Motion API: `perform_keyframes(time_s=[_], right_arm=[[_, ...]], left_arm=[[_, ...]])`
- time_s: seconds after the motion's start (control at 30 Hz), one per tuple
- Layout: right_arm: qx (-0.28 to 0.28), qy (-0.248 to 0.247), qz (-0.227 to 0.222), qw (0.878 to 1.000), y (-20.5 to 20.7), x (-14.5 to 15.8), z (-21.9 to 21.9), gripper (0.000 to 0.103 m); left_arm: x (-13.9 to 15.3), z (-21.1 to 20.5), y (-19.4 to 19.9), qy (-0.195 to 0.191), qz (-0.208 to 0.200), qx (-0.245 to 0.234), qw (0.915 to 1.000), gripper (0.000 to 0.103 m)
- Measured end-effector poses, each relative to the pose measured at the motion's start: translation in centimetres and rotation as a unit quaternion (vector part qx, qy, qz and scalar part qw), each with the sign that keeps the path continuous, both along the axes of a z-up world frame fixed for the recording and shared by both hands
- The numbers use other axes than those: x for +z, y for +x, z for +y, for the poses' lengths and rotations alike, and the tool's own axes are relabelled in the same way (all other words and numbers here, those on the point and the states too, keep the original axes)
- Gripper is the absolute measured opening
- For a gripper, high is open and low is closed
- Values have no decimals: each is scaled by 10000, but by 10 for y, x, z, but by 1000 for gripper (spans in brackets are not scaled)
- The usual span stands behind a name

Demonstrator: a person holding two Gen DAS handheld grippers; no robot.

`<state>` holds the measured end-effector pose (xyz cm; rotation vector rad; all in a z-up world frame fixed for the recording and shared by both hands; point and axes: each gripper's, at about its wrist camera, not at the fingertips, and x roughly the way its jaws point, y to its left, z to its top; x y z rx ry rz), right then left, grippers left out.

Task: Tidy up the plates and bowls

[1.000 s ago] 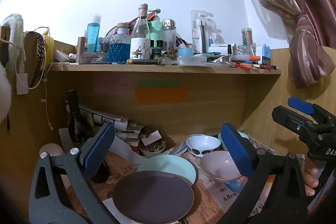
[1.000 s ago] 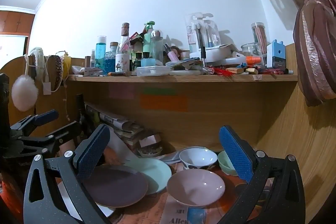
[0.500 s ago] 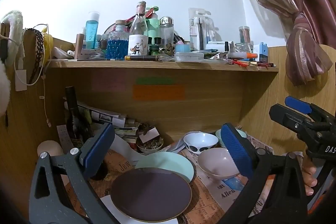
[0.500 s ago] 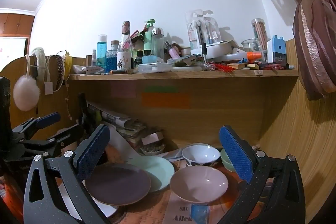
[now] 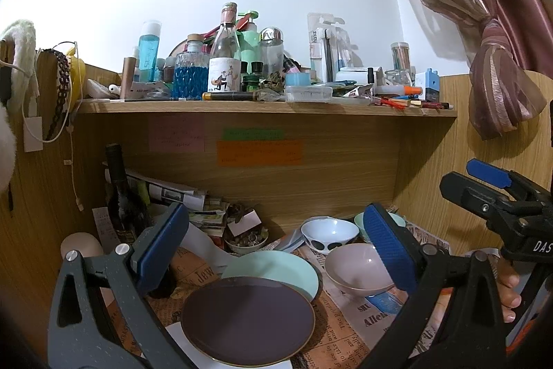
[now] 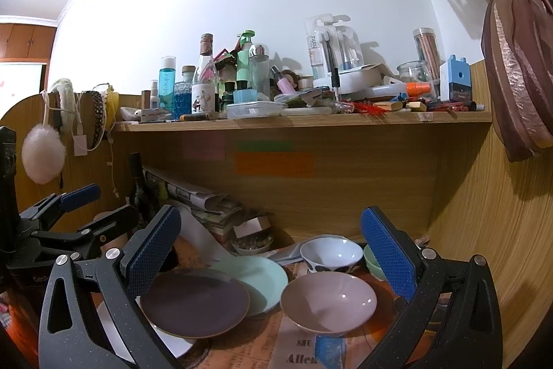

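A dark purple plate (image 5: 247, 319) (image 6: 193, 305) lies on the newspaper-covered desk, overlapping a mint green plate (image 5: 276, 272) (image 6: 257, 279) and a white plate (image 6: 166, 339) beneath it. To the right sit a pink bowl (image 5: 357, 268) (image 6: 328, 301), a white bowl with black spots (image 5: 328, 234) (image 6: 330, 253) and a mint bowl (image 6: 371, 260) behind. My left gripper (image 5: 276, 248) hangs open above the purple plate, holding nothing. Over the pink bowl my right gripper (image 6: 271, 256) is also open and empty.
A cluttered shelf (image 5: 266, 108) of bottles spans the alcove above. A dark wine bottle (image 5: 121, 192), rolled newspapers (image 6: 193, 194) and a small dish of trinkets (image 5: 245, 239) crowd the back left. A wooden wall (image 6: 484, 230) and curtain (image 6: 518, 57) close the right side.
Both grippers have tilted or drawn back slightly, so the dishes and shelf sit a little lower in view. Nothing was grasped or moved on the desk.
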<state>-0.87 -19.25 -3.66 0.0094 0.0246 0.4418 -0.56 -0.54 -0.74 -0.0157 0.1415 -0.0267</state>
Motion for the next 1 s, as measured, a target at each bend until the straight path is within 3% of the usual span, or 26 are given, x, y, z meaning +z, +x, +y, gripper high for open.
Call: perform_keyframes(time_s=[1.0], right_arm=[[-5,60,28,10000,-1,-1,-4,103]], left_arm=[[-2,-1,4,34,37,-5,10000,103]])
